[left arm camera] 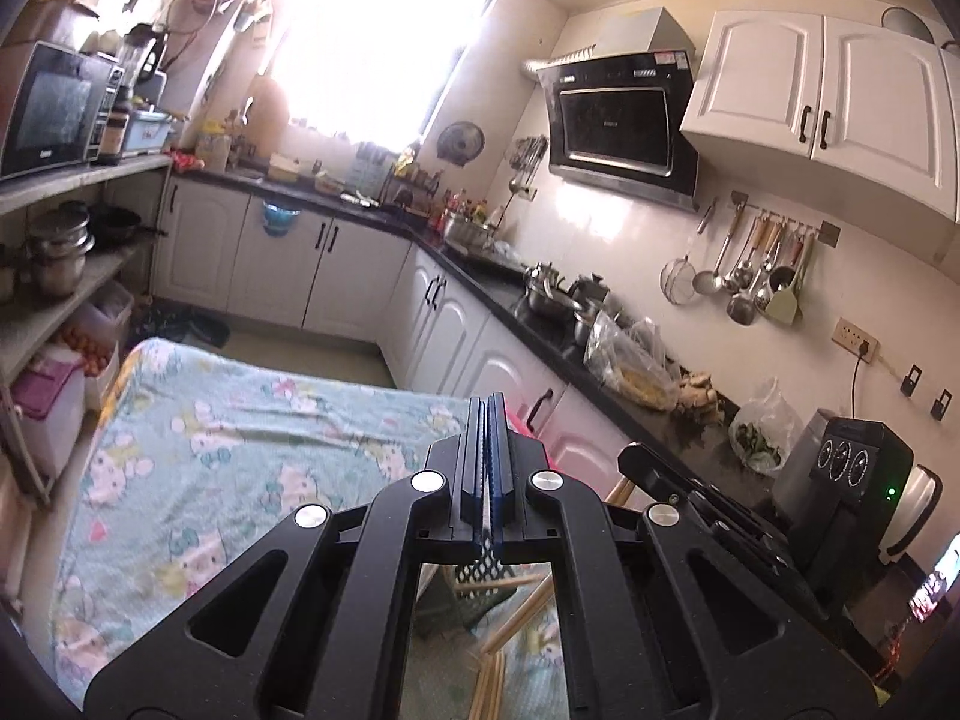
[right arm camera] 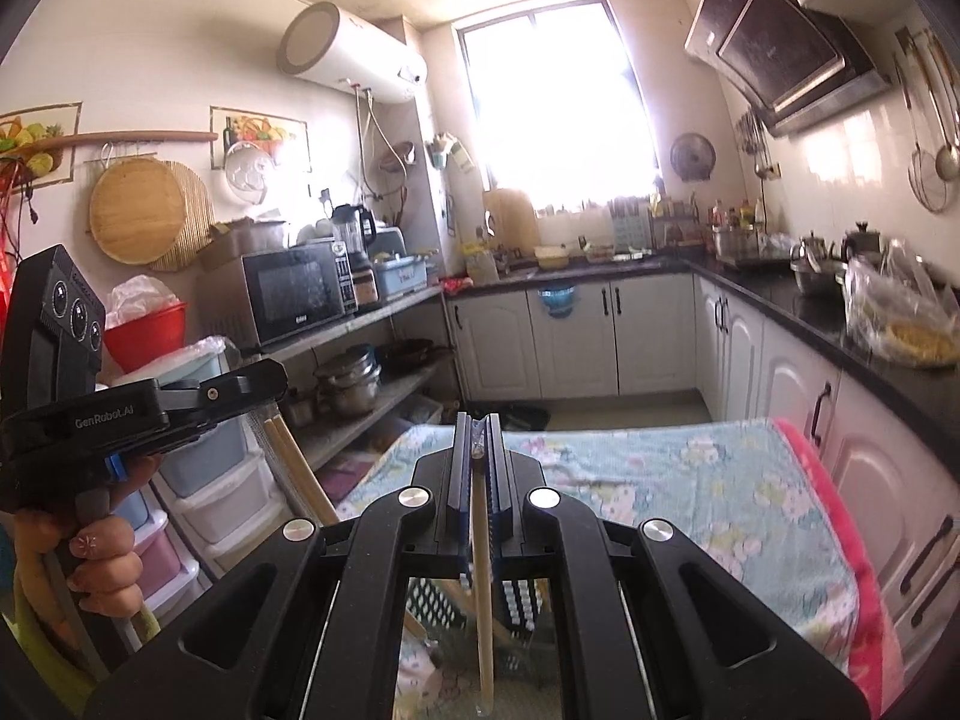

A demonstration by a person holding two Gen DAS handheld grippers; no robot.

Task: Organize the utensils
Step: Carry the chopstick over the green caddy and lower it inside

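Sunlit kitchen, white cabinets [right arm camera: 648, 330] under black counters, window [right arm camera: 552, 102] glaring at the far end. Nearer, worktop under a pale blue cartoon-print cloth [left arm camera: 252, 420]. Left tool [left arm camera: 487, 405] pressed fully together, held level above the cloth, nothing seen between its pads; in the right view its handle sits in a hand [right arm camera: 102, 558]. Right tool [right arm camera: 477, 423] clamped on a wooden chopstick [right arm camera: 482, 570] hanging down between the blue pads. More chopsticks [left arm camera: 510, 624] and a dark mesh basket [left arm camera: 480, 570] below on the cloth.
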